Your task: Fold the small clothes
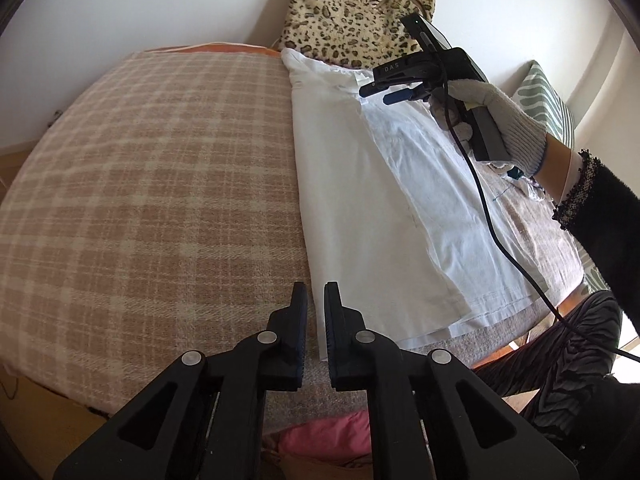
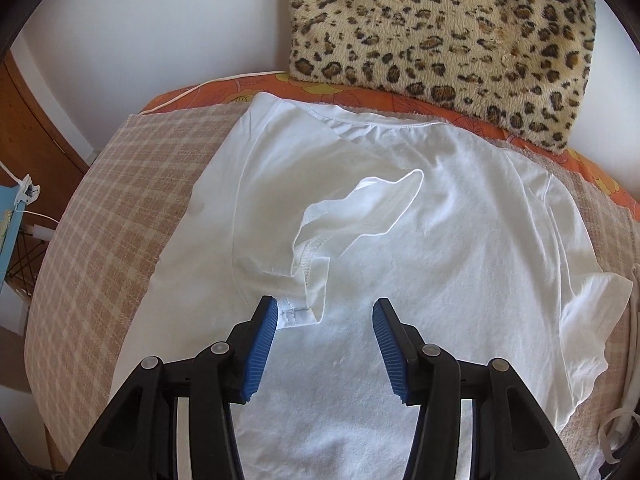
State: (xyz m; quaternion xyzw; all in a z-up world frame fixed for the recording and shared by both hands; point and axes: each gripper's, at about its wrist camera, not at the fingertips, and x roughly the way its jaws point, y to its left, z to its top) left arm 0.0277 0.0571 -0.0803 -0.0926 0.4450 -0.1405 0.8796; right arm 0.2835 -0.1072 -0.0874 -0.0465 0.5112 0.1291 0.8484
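A white T-shirt (image 1: 360, 200) (image 2: 460, 260) lies flat on a pink plaid blanket (image 1: 160, 180), its left side folded in over the body. One sleeve (image 2: 360, 208) is turned inward and lies rumpled on the chest. My left gripper (image 1: 316, 292) hovers at the shirt's lower left edge, jaws nearly together, with nothing visibly pinched. My right gripper (image 2: 324, 312) (image 1: 374, 96) is held by a gloved hand (image 1: 504, 120) over the shirt near the collar. Its jaws stand open, and the sleeve's stitched hem corner (image 2: 298, 314) lies just beside the left blue pad (image 2: 260, 348).
A leopard-print cushion (image 1: 352, 12) (image 2: 440, 32) leans on the wall behind the collar. An orange floral sheet (image 2: 360, 92) shows under the blanket. A green patterned pillow (image 1: 548, 96) is far right. A black cable (image 1: 492, 232) crosses the shirt. Pink cloth (image 1: 328, 436) lies below the bed's edge.
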